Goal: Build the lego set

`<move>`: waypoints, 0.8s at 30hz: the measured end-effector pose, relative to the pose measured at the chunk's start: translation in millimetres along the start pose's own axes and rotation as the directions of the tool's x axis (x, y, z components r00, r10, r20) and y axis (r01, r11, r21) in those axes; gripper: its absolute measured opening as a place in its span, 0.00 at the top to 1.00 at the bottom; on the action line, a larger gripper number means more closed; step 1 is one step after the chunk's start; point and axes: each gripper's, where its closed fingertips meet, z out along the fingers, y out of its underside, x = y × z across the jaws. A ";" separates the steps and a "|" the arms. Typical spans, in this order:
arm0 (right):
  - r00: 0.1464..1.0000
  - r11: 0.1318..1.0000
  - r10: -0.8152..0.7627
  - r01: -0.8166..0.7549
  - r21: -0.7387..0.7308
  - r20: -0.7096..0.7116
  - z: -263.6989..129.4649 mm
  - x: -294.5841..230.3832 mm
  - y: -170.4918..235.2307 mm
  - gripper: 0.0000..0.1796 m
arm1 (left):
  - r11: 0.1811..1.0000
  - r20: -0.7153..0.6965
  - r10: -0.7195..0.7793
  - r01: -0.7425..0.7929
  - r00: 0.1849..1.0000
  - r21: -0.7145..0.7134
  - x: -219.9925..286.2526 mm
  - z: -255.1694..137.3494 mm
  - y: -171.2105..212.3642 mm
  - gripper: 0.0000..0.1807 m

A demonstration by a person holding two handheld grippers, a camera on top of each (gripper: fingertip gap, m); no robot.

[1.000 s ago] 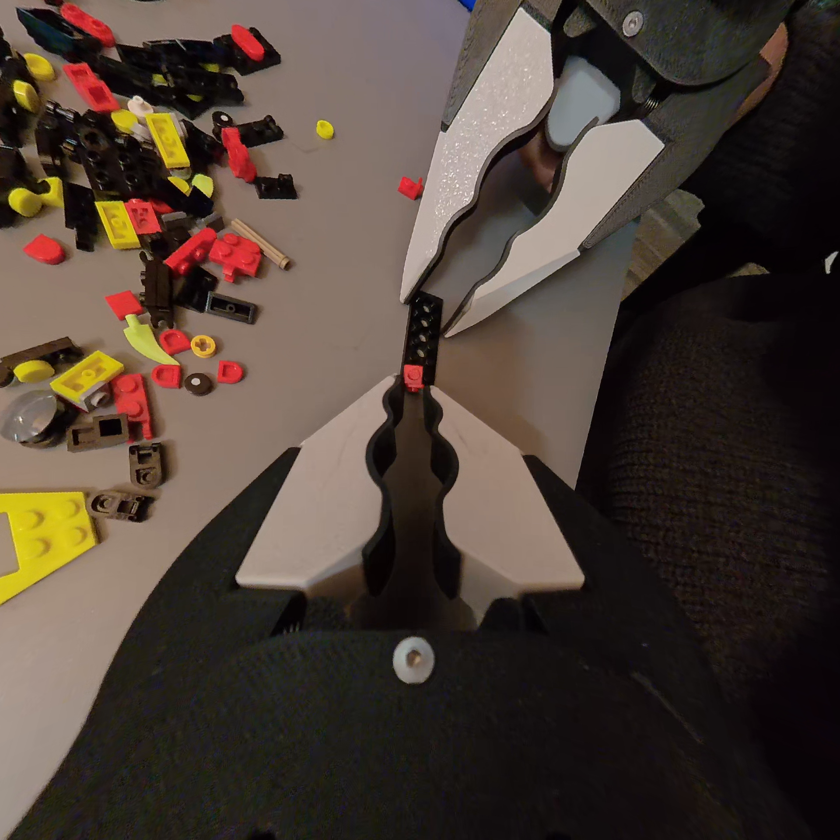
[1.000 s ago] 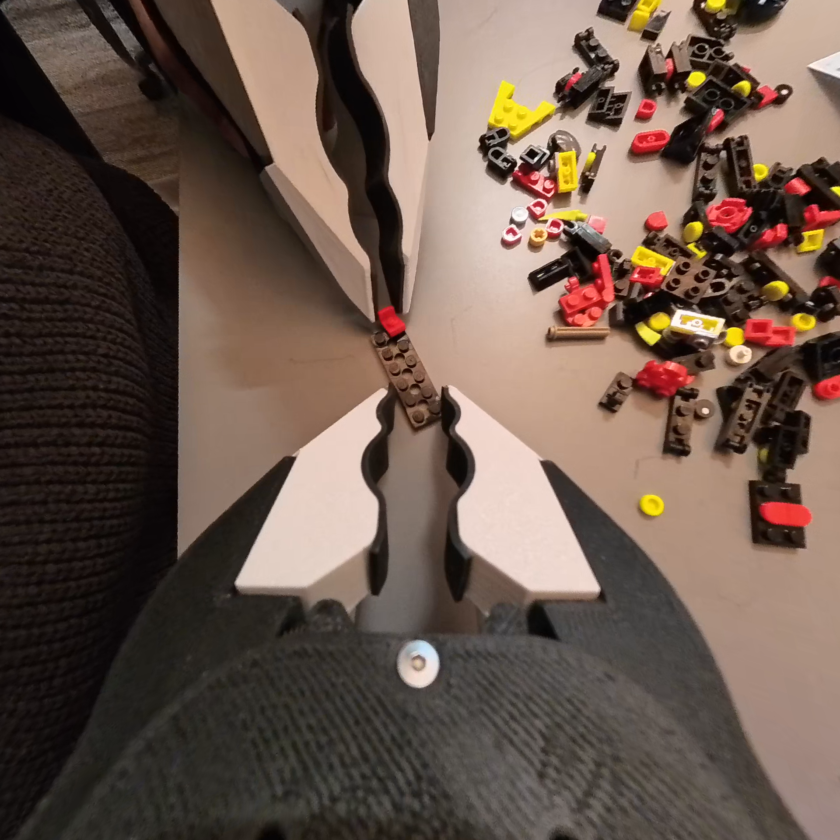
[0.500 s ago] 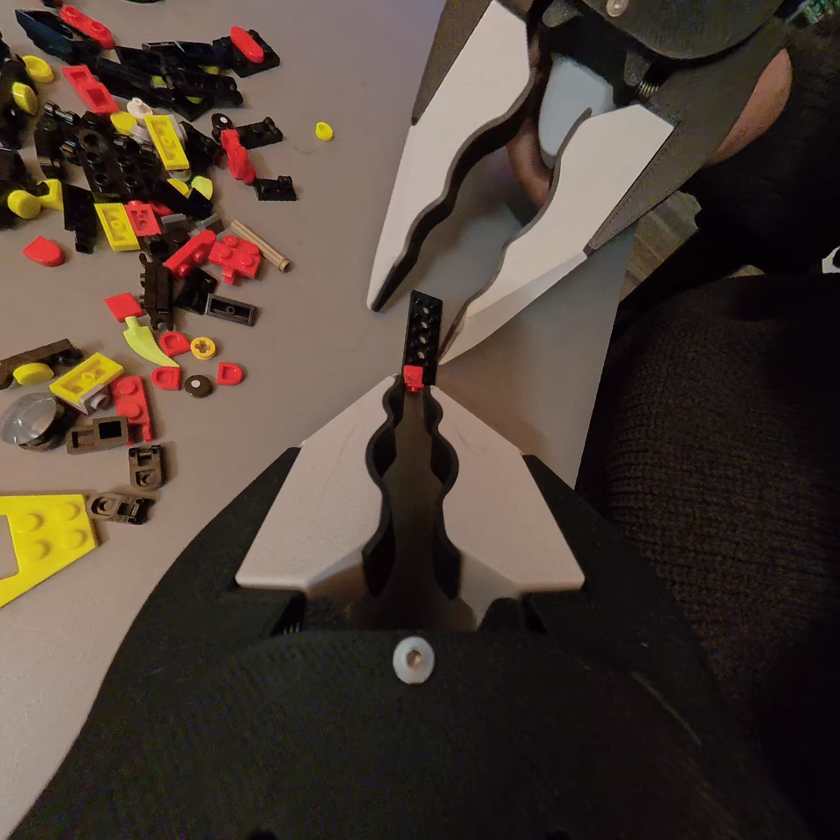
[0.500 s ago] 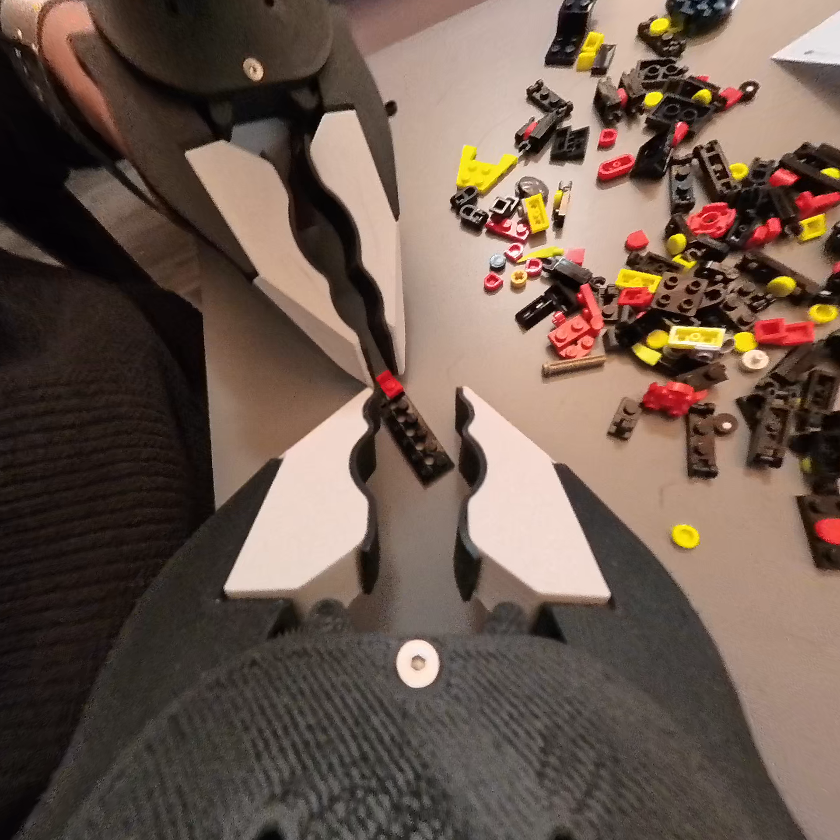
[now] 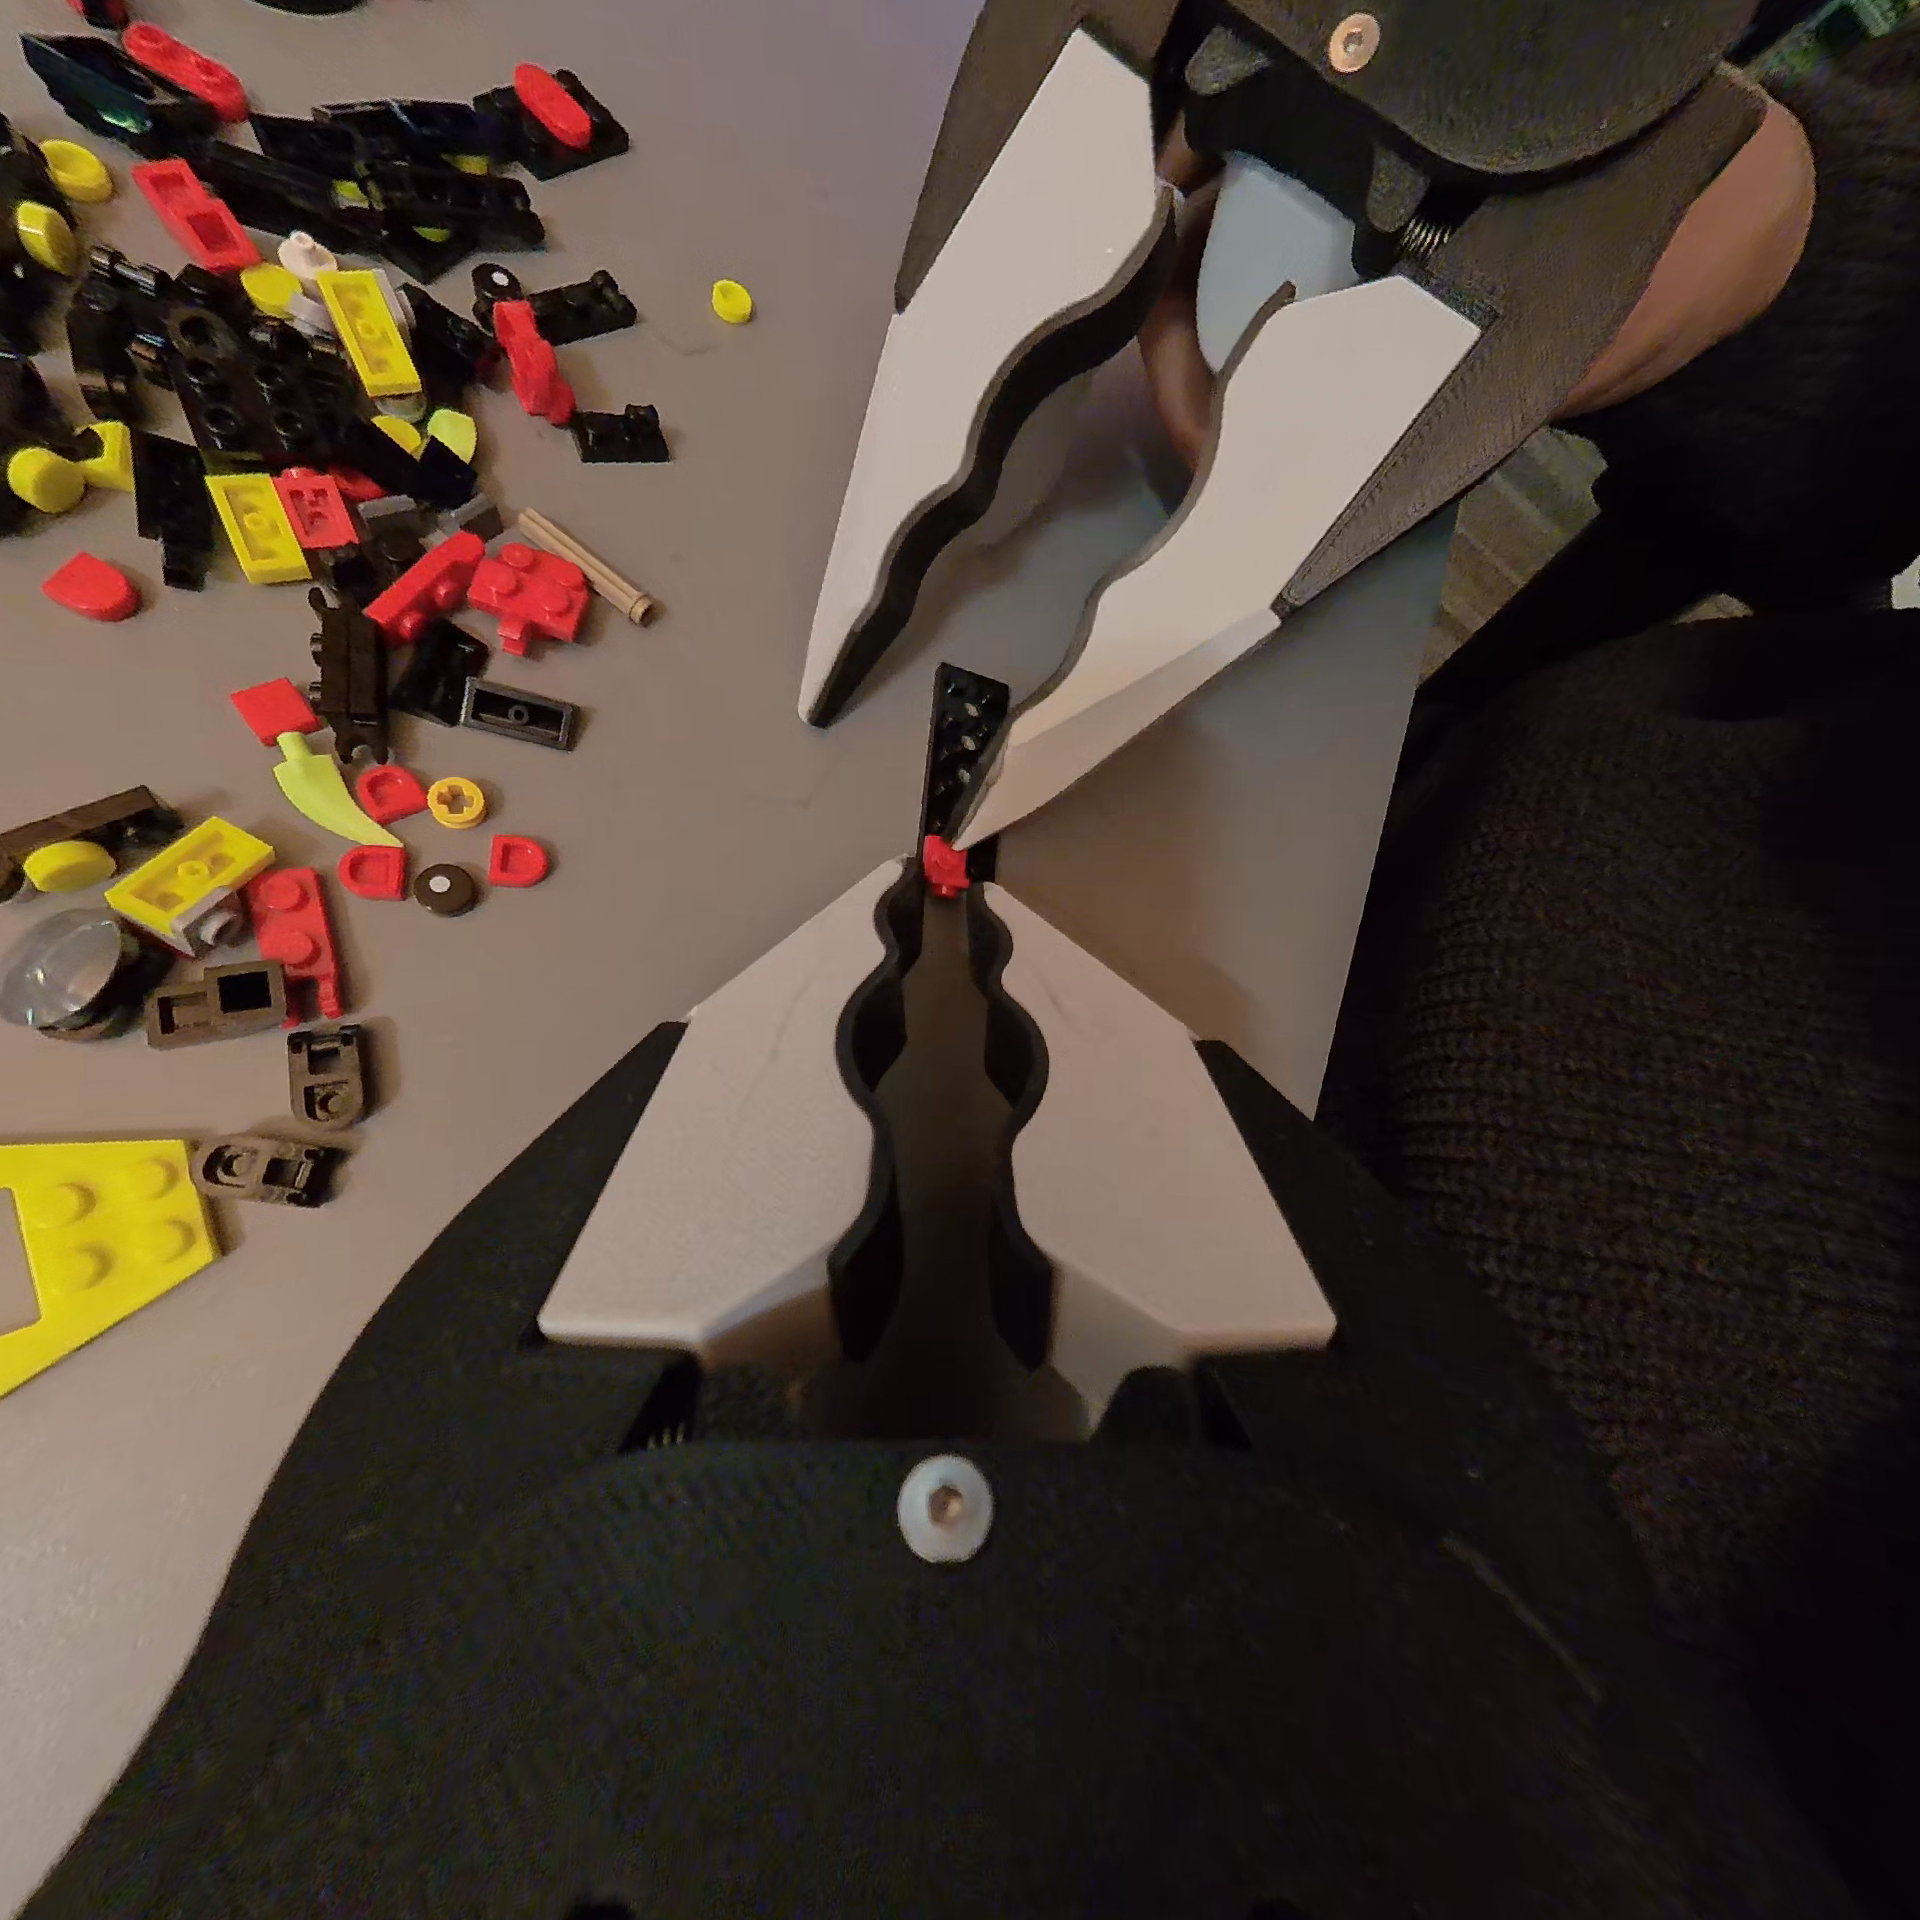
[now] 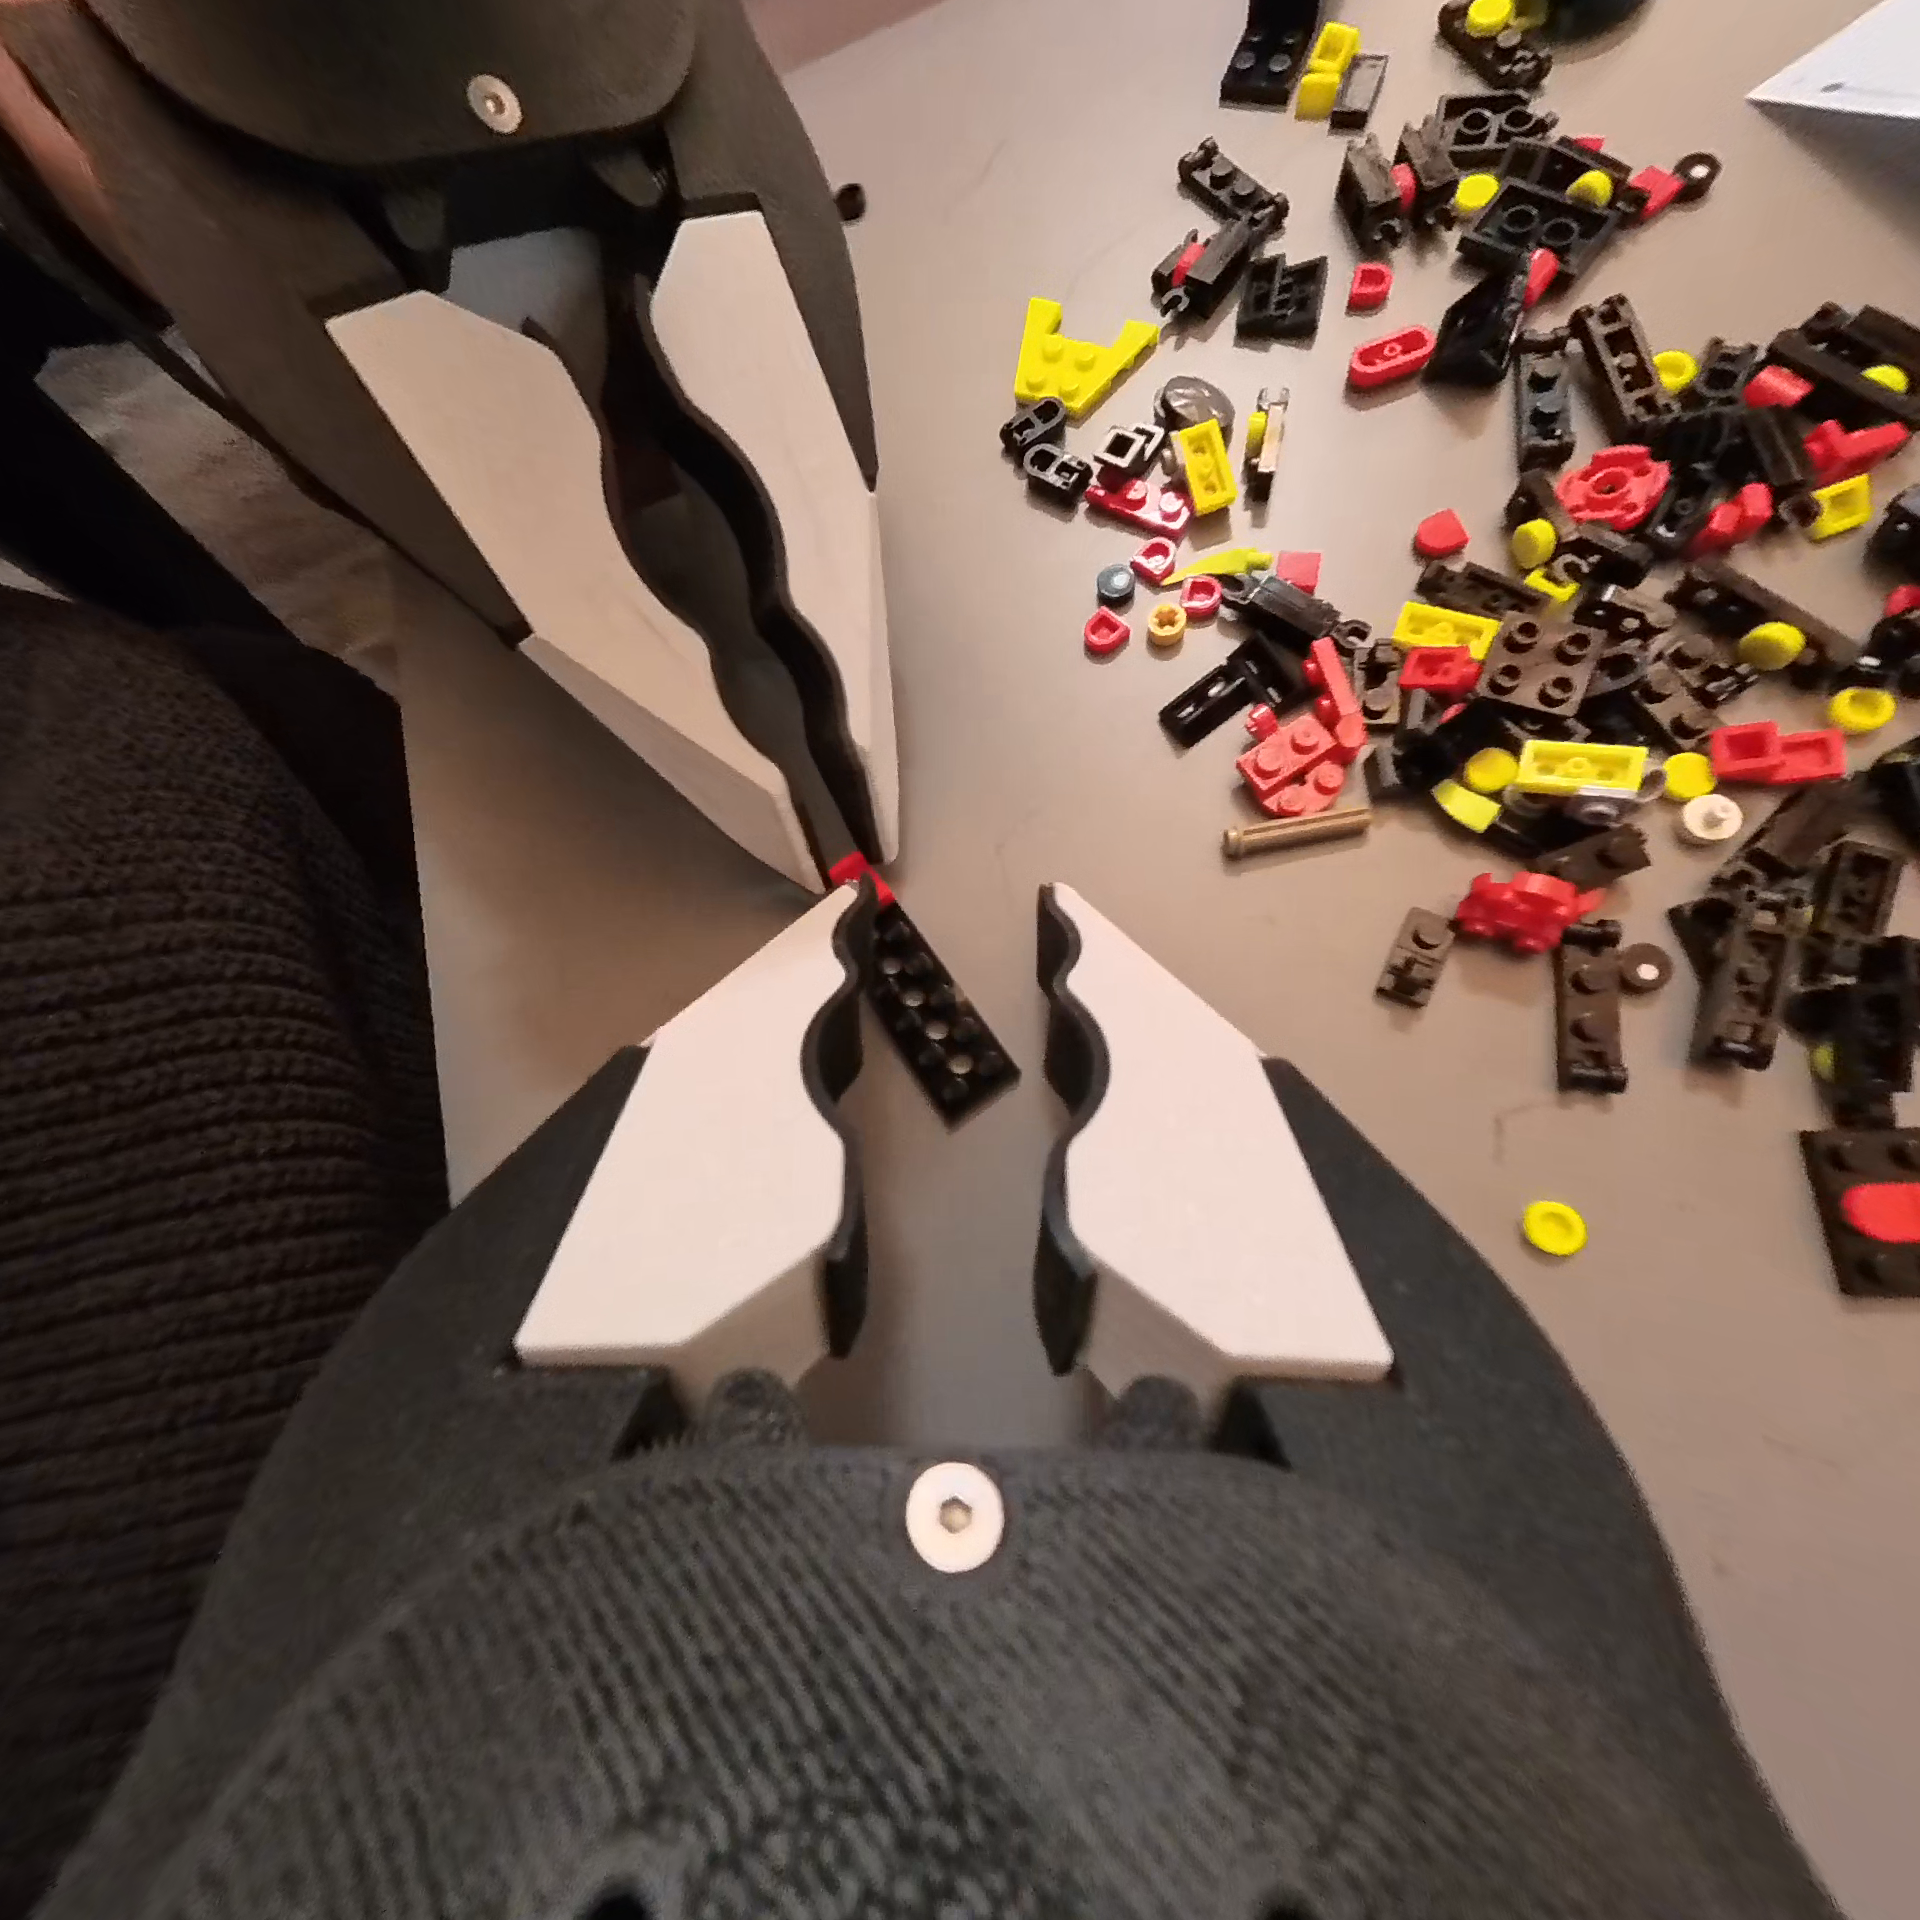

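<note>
The left gripper (image 5: 943,883) has its pale, wavy-edged fingers pressed together on a small red piece (image 5: 943,864) fixed at the near end of a long black studded plate (image 5: 964,750). The plate juts toward 12 o'clock from those tips, off the table. The right gripper (image 6: 940,914) is spread wide; the plate lies in its gap, close against the finger at 9 o'clock and clear of the one at 3 o'clock. In the left wrist view that same right gripper (image 5: 904,769) comes in from 1 o'clock, one tip overlapping the plate's edge.

The fingers are smooth matte wedges lined with black scalloped pads, set in coarse black printed bodies.

The grey table (image 5: 727,582) is flat and matte. The left wrist view shows loose glossy bricks (image 5: 312,436), black, red and yellow, toward 10 o'clock, and a large yellow wedge plate (image 5: 94,1236) at 9 o'clock. Only the right wrist view shows the plate's two rows of studs (image 6: 935,1013), the pile (image 6: 1558,623) spreading toward 2 o'clock, a tan ribbed rod (image 6: 1297,831), a white sheet corner (image 6: 1849,73) and a dark knitted sleeve (image 6: 187,987) at 9 o'clock.
</note>
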 end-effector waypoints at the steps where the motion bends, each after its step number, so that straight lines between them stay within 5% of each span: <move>1: 1.000 1.000 -0.010 0.010 0.000 -0.001 -0.1 -0.7 0.0 0.84 | 1.000 0.000 0.000 0.000 1.000 0.001 0.0 0.0 -0.2 0.97; 13: 0.996 0.996 -0.089 0.089 -0.011 0.025 0.5 -14.6 -0.4 1.00 | 1.000 0.007 -0.001 0.001 1.000 0.005 -0.6 0.4 -1.3 0.97; 24: 0.991 0.991 -0.133 0.133 0.010 0.020 -7.0 -14.2 -4.9 1.00 | 1.000 0.010 0.001 -0.001 1.000 0.004 -0.8 0.6 -1.4 0.97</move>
